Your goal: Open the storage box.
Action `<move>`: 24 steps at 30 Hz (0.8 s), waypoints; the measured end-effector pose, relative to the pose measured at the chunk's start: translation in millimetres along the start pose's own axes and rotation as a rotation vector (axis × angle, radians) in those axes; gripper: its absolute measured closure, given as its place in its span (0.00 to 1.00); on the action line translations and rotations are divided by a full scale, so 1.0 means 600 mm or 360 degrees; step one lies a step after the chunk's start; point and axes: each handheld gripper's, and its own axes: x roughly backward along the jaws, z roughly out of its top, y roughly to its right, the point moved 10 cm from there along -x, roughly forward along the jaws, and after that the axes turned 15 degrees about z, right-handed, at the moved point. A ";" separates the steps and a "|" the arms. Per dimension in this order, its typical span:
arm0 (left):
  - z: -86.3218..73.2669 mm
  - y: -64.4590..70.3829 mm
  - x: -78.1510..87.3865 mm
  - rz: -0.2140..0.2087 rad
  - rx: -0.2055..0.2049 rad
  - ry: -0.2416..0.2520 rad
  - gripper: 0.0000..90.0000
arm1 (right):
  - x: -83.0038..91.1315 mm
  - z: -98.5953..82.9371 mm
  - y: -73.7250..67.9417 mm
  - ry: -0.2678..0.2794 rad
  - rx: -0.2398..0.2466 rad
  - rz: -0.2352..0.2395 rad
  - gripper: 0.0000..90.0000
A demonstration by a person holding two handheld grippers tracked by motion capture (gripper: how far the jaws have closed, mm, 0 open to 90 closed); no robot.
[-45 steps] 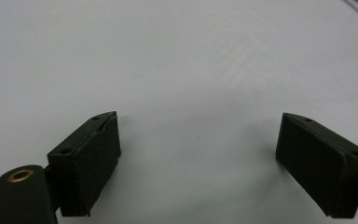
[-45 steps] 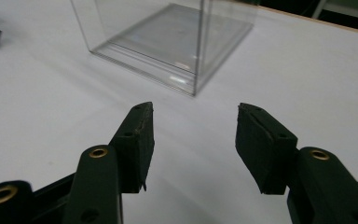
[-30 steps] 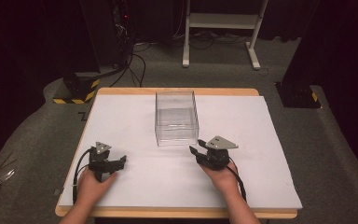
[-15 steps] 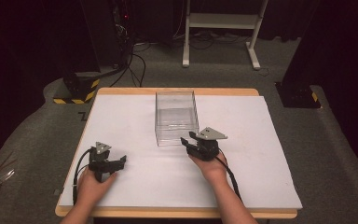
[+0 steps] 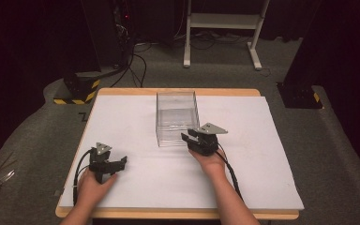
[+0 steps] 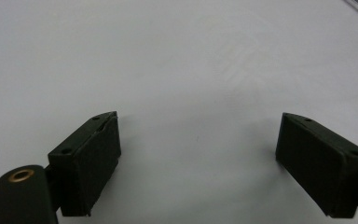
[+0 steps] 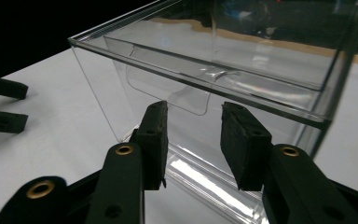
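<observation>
A clear plastic box (image 5: 176, 117) with a drawer stands on the white table cover (image 5: 131, 117), at mid-table toward the back. My right gripper (image 5: 188, 137) is at the box's near right corner, open. In the right gripper view its jaws (image 7: 193, 135) stand a narrow gap apart, just before the drawer's clear pull tab (image 7: 168, 93), with nothing pinched between them. My left gripper (image 5: 121, 162) rests low at the front left, well apart from the box. Its jaws (image 6: 198, 154) are wide open over bare white surface. The left gripper's fingertips (image 7: 7, 105) also appear at the left edge of the right gripper view.
The table's wooden edge (image 5: 178, 92) runs along the back. Behind it on the floor stand a white metal frame (image 5: 222, 21), a yellow-and-black striped base (image 5: 77, 93) at left and a dark base (image 5: 300, 96) at right. Cables trail on the carpet.
My right gripper has moved forward and left, from open table up to the box's near corner. The left gripper has stayed where it was.
</observation>
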 end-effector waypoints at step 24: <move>0.000 0.001 0.000 -0.0003 0.0005 0.0000 0.16 | -0.012 0.005 0.000 -0.0005 0.0037 0.0155 0.83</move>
